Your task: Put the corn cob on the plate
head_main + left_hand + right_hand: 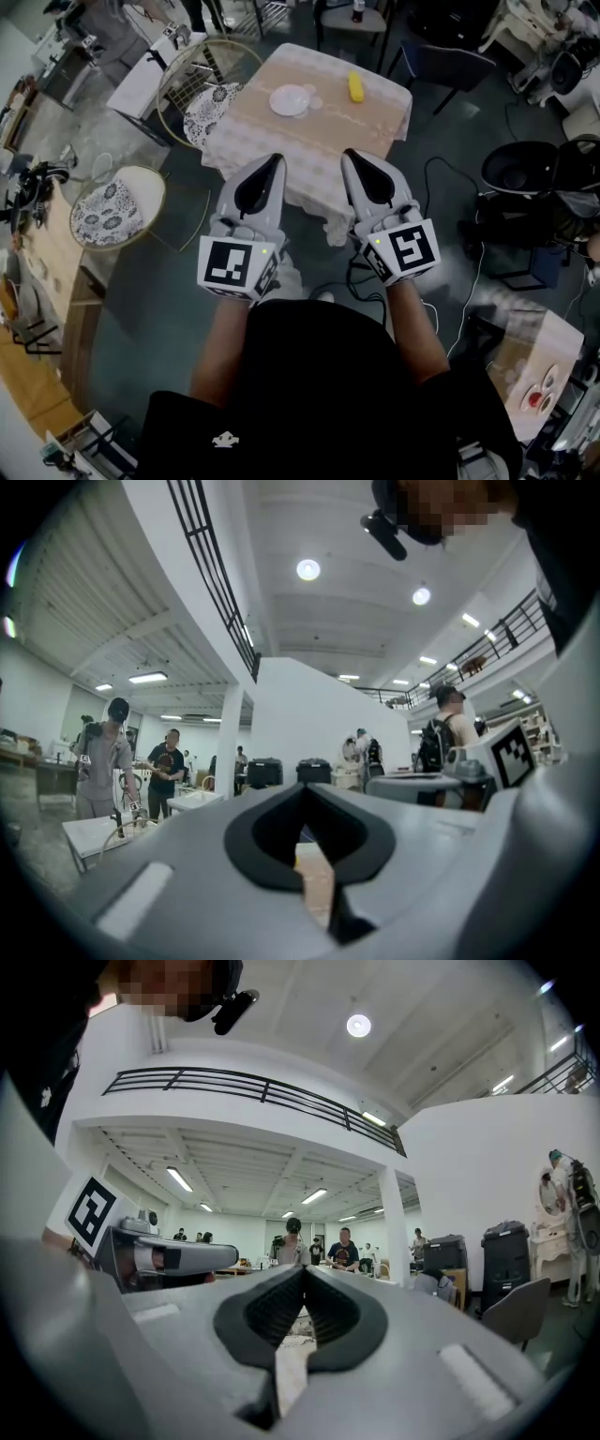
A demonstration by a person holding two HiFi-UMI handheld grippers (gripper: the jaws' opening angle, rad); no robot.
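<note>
At the left of the head view, 2 round chairs [112, 211] with patterned seats stand on the floor beside the bench [319, 141], which is covered with a pale cloth.

The left gripper [277, 157] is held level in front of the person, pointing at the near edge of the bench. Its marker cube [234, 264] faces up. In the left gripper view, the left gripper [305, 789] has its fingers [272, 832] clenched tip to tip with nothing between them. Only the cloth shows through the slit lower down.

The white plate [290, 100] sits near the middle of the bench and is bare.

The right gripper [349, 153] is held beside the left one, also level and short of the near edge. In the right gripper view, the right gripper [303, 1274] has its fingers [342, 1321] clenched on nothing.

The yellow corn cob [355, 87] lies on the cloth to the right of the plate, apart from it, towards the far right corner. Both grippers are well apart from it.
</note>
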